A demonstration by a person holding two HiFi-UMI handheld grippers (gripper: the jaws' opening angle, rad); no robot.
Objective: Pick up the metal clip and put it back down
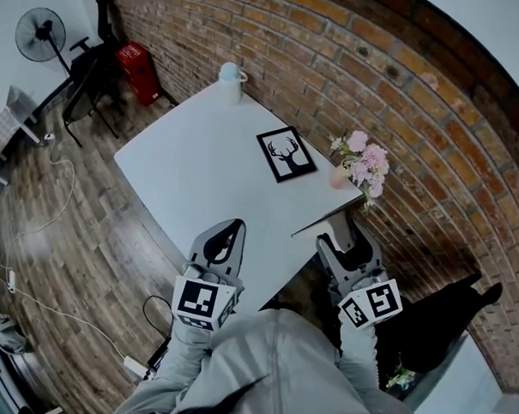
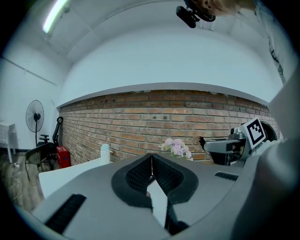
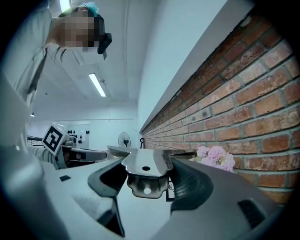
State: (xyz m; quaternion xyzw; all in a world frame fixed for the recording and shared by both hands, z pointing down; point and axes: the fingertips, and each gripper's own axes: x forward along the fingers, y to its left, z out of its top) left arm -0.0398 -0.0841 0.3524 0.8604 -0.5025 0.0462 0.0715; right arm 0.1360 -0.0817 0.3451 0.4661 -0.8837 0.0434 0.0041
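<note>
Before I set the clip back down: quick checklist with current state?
1. Right gripper shut on clip: ok.
2. Clip centred between the jaws: ok.
3. Bare table beside the clip to set it on: ok.
4. Left gripper out of the way: ok. It is shut, empty and apart from the right one.
5. Frame and flowers clear of the clip: ok, though the flowers stand close.
6. Clip's height above the table: cannot tell.
</note>
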